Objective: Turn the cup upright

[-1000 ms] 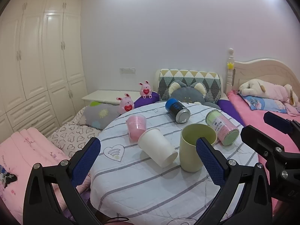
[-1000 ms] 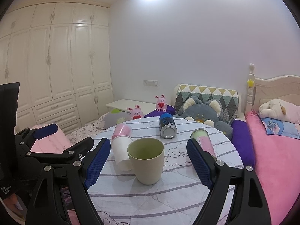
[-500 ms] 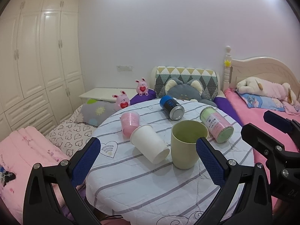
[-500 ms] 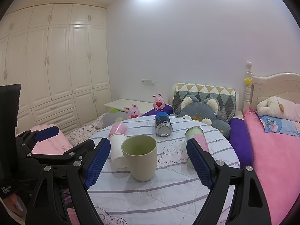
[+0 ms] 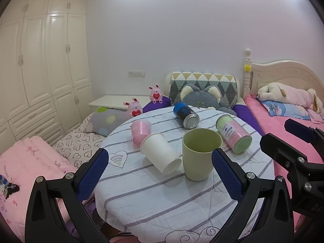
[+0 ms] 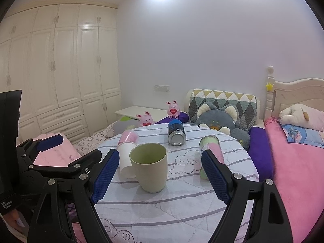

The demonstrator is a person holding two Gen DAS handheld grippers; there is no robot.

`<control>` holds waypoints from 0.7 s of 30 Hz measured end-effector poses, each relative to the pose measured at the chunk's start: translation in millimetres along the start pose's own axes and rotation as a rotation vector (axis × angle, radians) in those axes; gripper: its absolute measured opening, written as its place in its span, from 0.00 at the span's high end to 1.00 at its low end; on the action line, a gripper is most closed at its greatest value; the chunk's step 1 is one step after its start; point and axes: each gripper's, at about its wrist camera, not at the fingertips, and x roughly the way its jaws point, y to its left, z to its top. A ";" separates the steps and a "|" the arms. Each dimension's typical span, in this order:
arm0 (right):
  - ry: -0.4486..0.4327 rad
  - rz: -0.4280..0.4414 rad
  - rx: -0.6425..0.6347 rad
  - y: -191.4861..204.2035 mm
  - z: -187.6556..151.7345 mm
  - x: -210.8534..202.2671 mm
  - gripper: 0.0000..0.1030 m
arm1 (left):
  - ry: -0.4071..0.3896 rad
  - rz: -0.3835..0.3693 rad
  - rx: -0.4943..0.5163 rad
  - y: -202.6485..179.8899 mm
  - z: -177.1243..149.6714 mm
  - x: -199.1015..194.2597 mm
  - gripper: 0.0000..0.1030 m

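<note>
Now the green cup (image 5: 199,154) stands upright near the middle of the round table (image 5: 162,202), mouth up. Just at its 9 o'clock in the left view, a white cup (image 5: 160,152) lies on its side; whether the two touch I cannot tell. A pink cup (image 5: 140,130) lies tipped at the white cup's 11 o'clock. At the green cup's 12 o'clock a blue can (image 5: 185,115) lies on its side, and at 2 o'clock a pink-green can (image 5: 232,133) lies likewise. The left gripper (image 5: 160,174) hangs before the table with jaws wide, holding nothing. The right gripper (image 6: 160,176) is also spread wide and empty, with the green cup (image 6: 149,166) seen between its fingers, untouched.
</note>
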 end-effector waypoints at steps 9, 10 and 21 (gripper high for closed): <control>-0.003 0.008 0.000 -2.6 -2.6 -0.9 0.18 | -0.004 0.010 0.003 -2.2 -1.1 -0.6 0.00; -0.003 0.008 0.001 -3.0 -2.8 -0.7 0.18 | -0.003 0.009 0.003 -2.4 -1.2 -0.6 0.00; 0.002 0.000 -0.002 -3.3 -3.3 -1.5 0.18 | -0.006 0.011 0.010 -5.9 -2.0 -1.9 0.00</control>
